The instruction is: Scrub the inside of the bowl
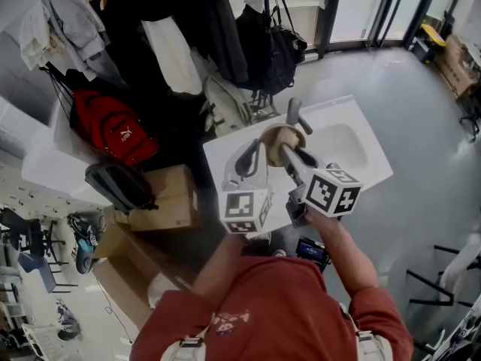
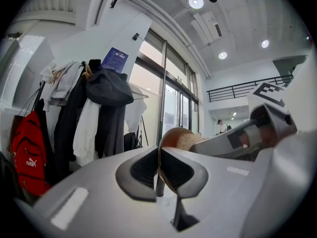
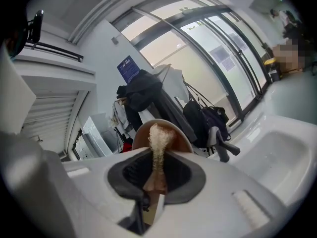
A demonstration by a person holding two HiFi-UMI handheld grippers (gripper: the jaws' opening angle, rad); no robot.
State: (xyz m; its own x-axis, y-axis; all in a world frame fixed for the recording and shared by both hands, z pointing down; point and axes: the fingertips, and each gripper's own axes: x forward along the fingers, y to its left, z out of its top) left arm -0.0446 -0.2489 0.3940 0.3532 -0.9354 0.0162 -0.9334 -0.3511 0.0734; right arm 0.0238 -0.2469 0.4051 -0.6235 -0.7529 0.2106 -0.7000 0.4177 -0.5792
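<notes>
A brown bowl (image 1: 275,134) is held on its side above the white sink counter (image 1: 224,153). My left gripper (image 1: 254,155) is shut on the bowl's rim, and the thin edge of the bowl (image 2: 170,137) runs between the dark pads of that gripper (image 2: 159,170). My right gripper (image 1: 290,157) is shut on a tan fibrous scrubber (image 3: 158,142), whose tip lies against the inside of the bowl (image 3: 181,136). In the left gripper view the scrubber (image 2: 190,142) shows inside the bowl, with the right gripper (image 2: 247,138) behind it.
A grey faucet (image 1: 294,114) stands at the back of the sink basin (image 1: 347,144), just beyond the bowl. Coats and black bags (image 1: 279,50) hang behind the counter. A red backpack (image 1: 113,130) and cardboard boxes (image 1: 170,198) sit to the left.
</notes>
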